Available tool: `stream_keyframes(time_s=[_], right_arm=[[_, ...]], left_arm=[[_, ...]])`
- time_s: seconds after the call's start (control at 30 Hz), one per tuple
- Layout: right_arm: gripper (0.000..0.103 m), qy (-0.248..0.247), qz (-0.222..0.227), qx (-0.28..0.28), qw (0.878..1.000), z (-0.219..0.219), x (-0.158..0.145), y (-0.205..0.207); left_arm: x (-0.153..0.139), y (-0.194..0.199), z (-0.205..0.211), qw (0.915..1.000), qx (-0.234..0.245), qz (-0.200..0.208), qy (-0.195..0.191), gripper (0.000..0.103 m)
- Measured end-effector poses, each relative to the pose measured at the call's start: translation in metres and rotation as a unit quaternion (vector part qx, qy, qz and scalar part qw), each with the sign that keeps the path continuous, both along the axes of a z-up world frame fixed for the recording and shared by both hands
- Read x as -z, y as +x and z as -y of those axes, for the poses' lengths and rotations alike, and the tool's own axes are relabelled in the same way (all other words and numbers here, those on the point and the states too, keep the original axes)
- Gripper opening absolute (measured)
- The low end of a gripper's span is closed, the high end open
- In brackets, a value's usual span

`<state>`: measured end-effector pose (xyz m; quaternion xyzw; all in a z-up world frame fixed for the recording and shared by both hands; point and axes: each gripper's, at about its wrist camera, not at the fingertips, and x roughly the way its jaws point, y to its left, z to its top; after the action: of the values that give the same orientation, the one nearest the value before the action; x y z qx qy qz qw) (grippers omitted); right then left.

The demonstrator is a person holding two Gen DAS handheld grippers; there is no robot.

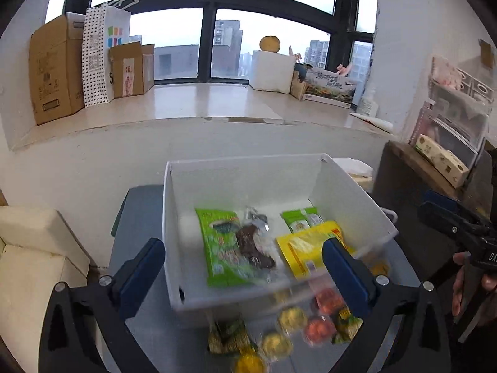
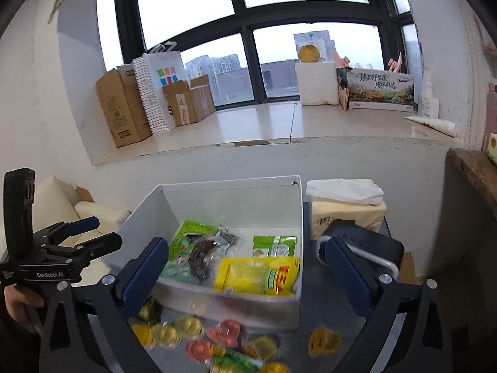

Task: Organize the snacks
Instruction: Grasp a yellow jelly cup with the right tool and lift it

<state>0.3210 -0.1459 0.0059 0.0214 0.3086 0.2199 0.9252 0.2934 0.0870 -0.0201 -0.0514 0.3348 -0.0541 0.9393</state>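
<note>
A white open box (image 1: 248, 180) (image 2: 230, 195) stands on a grey table. In it lie a large green packet (image 1: 222, 248) (image 2: 183, 239), a dark clear-wrapped snack (image 1: 253, 245) (image 2: 202, 256), a small green packet (image 1: 303, 217) (image 2: 273, 245) and a yellow packet (image 1: 306, 248) (image 2: 257, 275). Several yellow and red jelly cups (image 1: 292, 318) (image 2: 191, 326) and green wrapped snacks lie loose on the table in front of the box. My left gripper (image 1: 243, 275) (image 2: 84, 233) is open and empty above the box's near edge. My right gripper (image 2: 245, 276) (image 1: 435, 208) is open and empty over the box front.
A tissue pack (image 2: 348, 208) sits to the right of the box. A dark cabinet (image 1: 413, 186) with a plastic drawer unit stands at the right. Cream cushions (image 1: 34, 248) lie at the left. Cardboard boxes (image 1: 56, 68) and a foam box (image 1: 271, 70) line the windowsill.
</note>
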Motion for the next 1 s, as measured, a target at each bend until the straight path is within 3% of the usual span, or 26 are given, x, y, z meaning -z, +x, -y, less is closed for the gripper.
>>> stream_keyframes(time_s=[0.23, 0.43, 0.53, 0.77, 1.0], right_arm=[[0.103, -0.017, -0.020, -0.002, 1.000, 0.023, 0.032, -0.075], [0.103, -0.049, -0.066, 0.003, 0.997, 0.030, 0.094, -0.117], [0.103, -0.055, -0.078, 0.015, 0.995, 0.040, 0.106, -0.109], [0.103, -0.004, -0.111, 0.089, 0.990, 0.077, 0.109, -0.044], [0.103, -0.039, -0.128, 0.104, 0.985, 0.069, 0.126, 0.003]], left_arm=[[0.035, -0.093, 0.014, 0.9997, 0.003, -0.001, -0.025, 0.103], [0.067, -0.144, 0.024, 0.9993, -0.007, -0.028, -0.025, 0.103], [0.072, -0.158, 0.026, 0.9993, -0.006, -0.030, -0.020, 0.103], [0.076, -0.160, 0.018, 0.9981, -0.014, -0.041, -0.044, 0.103], [0.081, -0.155, 0.015, 0.9976, -0.024, -0.058, -0.030, 0.103]])
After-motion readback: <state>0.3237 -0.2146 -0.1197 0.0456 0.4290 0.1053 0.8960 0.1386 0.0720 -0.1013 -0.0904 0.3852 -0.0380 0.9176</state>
